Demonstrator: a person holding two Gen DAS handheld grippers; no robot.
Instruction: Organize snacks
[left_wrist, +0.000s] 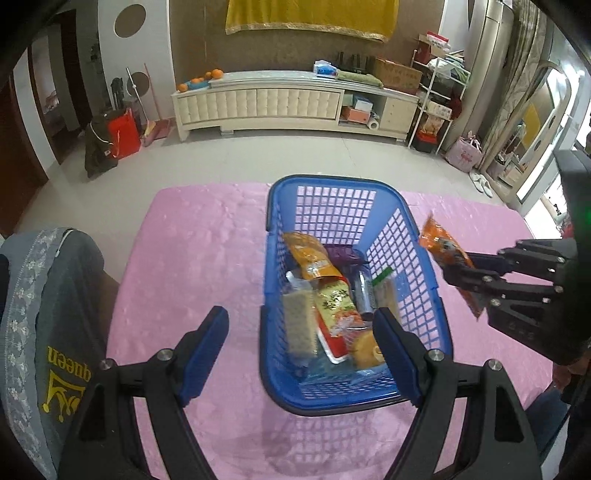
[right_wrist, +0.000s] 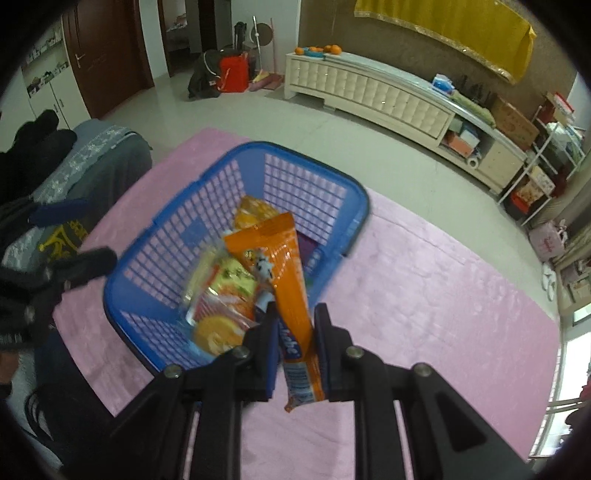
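Note:
A blue plastic basket (left_wrist: 334, 192) (right_wrist: 236, 162) holding several snack packets stands on a pink cloth. My right gripper (right_wrist: 295, 314) (left_wrist: 448, 267) is shut on a long orange snack packet (right_wrist: 284, 266) (left_wrist: 441, 245), held in the air to the right of and above the basket. My left gripper (left_wrist: 301, 321) is open, its blue-padded fingers (left_wrist: 207, 347) straddling the basket's near left wall, with nothing between the pads pressed. Inside the basket lie a yellow packet (left_wrist: 310, 254), a cracker pack (left_wrist: 299, 325) and a round biscuit pack (right_wrist: 216, 332).
The pink cloth (left_wrist: 192, 258) covers the table. A grey garment with yellow "queen" lettering (left_wrist: 55, 332) lies at the left edge. Beyond the table are a tiled floor, a cream cabinet (left_wrist: 288, 103) and shelves (left_wrist: 439, 99) at the right.

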